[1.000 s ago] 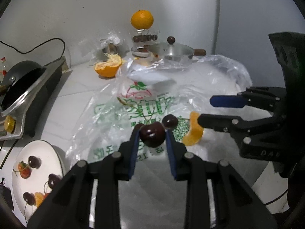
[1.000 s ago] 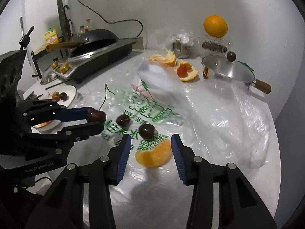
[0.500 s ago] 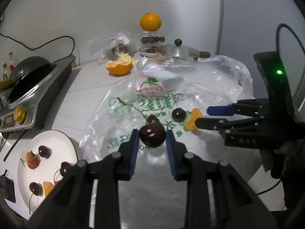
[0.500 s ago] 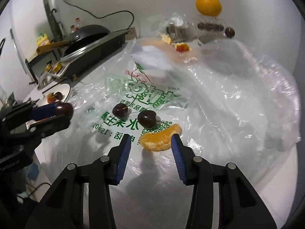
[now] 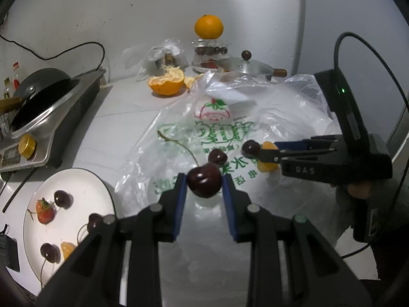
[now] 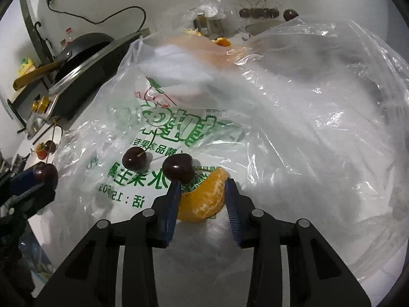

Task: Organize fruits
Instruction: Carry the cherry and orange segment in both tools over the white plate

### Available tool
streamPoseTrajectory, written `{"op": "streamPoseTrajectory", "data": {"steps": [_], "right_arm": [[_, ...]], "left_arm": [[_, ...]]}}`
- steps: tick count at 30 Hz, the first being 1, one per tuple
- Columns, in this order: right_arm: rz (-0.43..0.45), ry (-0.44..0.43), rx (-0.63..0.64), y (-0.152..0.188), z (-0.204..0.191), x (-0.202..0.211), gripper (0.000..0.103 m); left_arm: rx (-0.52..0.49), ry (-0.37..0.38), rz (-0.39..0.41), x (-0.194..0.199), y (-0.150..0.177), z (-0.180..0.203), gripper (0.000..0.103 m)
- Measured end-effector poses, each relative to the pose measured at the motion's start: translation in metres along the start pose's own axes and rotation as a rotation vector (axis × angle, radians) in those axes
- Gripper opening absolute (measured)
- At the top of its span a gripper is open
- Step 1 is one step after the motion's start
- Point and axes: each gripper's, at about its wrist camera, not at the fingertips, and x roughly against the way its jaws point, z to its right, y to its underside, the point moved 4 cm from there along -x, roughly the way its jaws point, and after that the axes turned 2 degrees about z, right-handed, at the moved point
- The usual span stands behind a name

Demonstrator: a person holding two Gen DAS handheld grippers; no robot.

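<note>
Glossy dark-red cherry (image 5: 204, 183), pale-veined orange segment (image 6: 204, 199)

A: How's the light in these?

B: Dim and cool, somewhat bluish. It seems to fall from above: the plastic bag (image 6: 294, 117) throws back white streaks of glare along its creases, and the bench (image 5: 204, 232) shows a pale reflected patch just ahead of the left gripper (image 5: 204, 183).

A: Shadows?

B: Soft ones, under the right gripper (image 6: 202, 192) on the plastic and beneath the fruit.

A: Sharpness?

B: Fair in the middle. In the right wrist view the far part of the bag looks smeared and hazy. There is grain in the dark areas.

A: And the edges?

B: Heavy fisheye bending, with the wall (image 5: 127, 12) curving and black corners around the round picture.
</note>
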Motion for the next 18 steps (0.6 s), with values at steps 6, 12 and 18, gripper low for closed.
{"op": "streamPoseTrajectory", "data": {"steps": [6,12,18], "right_arm": [[0.028,0.029,0.042,0.001,-0.006,0.011,0.021],[0.06,0.059,0.088,0.004,-0.017,0.027,0.015],[0.097,0.068,0.112,0.005,-0.032,0.045,0.013]], "left_arm": [[0.008,0.007,0.013,0.006,0.004,-0.009,0.029],[0.01,0.017,0.034,0.019,0.008,-0.014,0.029],[0.012,0.024,0.052,0.031,0.011,-0.02,0.029]]}}
